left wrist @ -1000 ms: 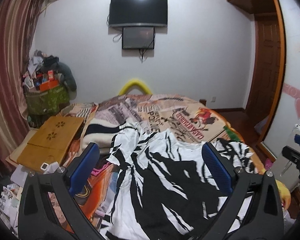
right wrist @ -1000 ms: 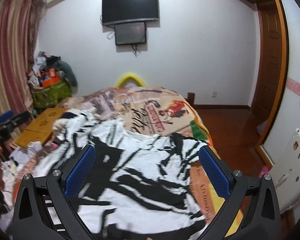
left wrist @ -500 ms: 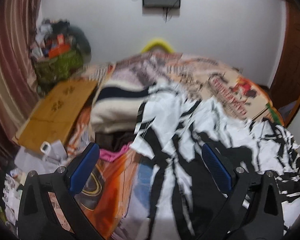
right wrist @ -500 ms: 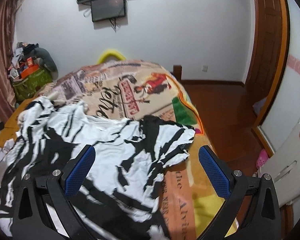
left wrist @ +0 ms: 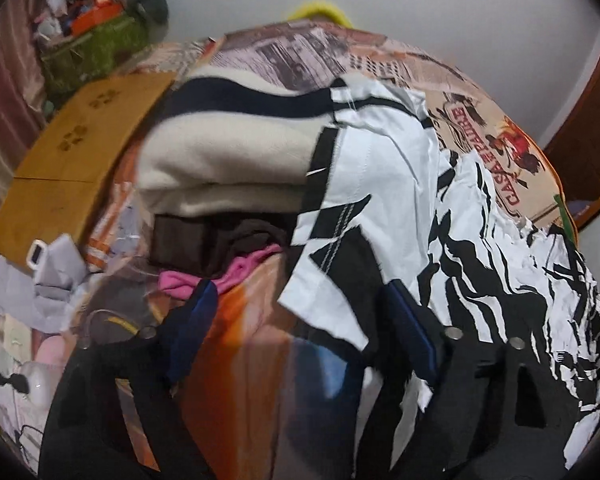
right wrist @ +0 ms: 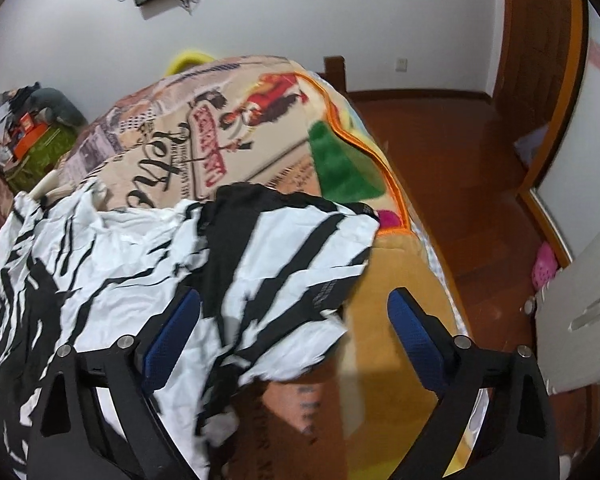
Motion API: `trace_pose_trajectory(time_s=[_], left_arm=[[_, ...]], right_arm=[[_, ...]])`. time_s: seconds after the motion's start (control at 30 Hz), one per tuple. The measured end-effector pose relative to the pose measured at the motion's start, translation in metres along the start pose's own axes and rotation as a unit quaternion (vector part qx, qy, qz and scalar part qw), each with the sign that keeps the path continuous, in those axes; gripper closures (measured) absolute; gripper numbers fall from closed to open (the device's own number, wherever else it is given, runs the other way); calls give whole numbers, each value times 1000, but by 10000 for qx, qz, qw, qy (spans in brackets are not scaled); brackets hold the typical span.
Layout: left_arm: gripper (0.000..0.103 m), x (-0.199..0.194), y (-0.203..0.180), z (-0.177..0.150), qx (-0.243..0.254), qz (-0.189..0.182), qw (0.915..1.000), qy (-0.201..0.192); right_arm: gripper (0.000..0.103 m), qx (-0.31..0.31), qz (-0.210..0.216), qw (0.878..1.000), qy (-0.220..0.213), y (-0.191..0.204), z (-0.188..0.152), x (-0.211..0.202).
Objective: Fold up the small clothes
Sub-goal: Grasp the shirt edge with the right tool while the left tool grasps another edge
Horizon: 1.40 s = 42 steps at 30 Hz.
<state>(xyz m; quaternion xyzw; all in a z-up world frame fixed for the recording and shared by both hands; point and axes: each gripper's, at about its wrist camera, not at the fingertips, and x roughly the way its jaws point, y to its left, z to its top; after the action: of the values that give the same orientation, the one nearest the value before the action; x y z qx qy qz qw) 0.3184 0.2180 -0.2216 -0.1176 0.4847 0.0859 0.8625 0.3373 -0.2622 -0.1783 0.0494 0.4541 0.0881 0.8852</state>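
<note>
Across the bed (right wrist: 260, 120), on its printed blanket, lies the black-and-white shirt (right wrist: 148, 248), spread and wrinkled. One sleeve edge (right wrist: 340, 264) reaches toward the blanket's orange-trimmed border, short of the bed's side; wooden floor (right wrist: 440, 168) beyond it is open.

Right hand-held gripper (right wrist: 292, 332): jaws wide but closing. The sleeve's hem lies between the blue pads (right wrist: 168, 340), not pinched. The right pad stands over bare blanket.

Left hand-held gripper (left wrist: 304, 340): jaws narrower, closing. The other sleeve's lower corner (left wrist: 332, 312) hangs between them; the right pad is at or just under the cloth, contact not clear in the blur. No grip shown.

Left of the shirt: a folded cream-and-black garment (left wrist: 228, 148) stacked on dark clothes, with a pink piece (left wrist: 220, 272) poking out below. The shirt's edge overlaps this stack. Further left, a wooden board (left wrist: 72, 148) and loose clutter crowd the bed's margin; little free room there.
</note>
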Motion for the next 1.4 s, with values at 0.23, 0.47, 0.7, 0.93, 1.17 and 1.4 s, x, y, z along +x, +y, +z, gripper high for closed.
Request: trace_pose_trajectory(time_s=[0.23, 0.47, 0.7, 0.93, 1.17, 1.4], left_arm=[[96, 21, -9, 2, 116, -94, 9990, 423], [100, -12, -21, 11, 569, 317, 9977, -202], [101, -62, -52, 30, 995, 19, 9919, -789], [101, -75, -93, 24, 1262, -500, 9873, -829], [101, -50, -140, 4, 1709, -977, 9800, -294], [101, -14, -161, -19, 1984, -1087, 9733, 398]], right_arm=[[25, 326, 162, 9990, 259, -21, 7, 16], [47, 210, 110, 9985, 494, -19, 3, 26], [85, -126, 0, 9990, 417, -13, 4, 20], [96, -108, 331, 9992, 181, -12, 8, 2], [97, -335, 596, 9977, 24, 6, 14, -14], [97, -559, 721, 9958, -2, 23, 11, -19]])
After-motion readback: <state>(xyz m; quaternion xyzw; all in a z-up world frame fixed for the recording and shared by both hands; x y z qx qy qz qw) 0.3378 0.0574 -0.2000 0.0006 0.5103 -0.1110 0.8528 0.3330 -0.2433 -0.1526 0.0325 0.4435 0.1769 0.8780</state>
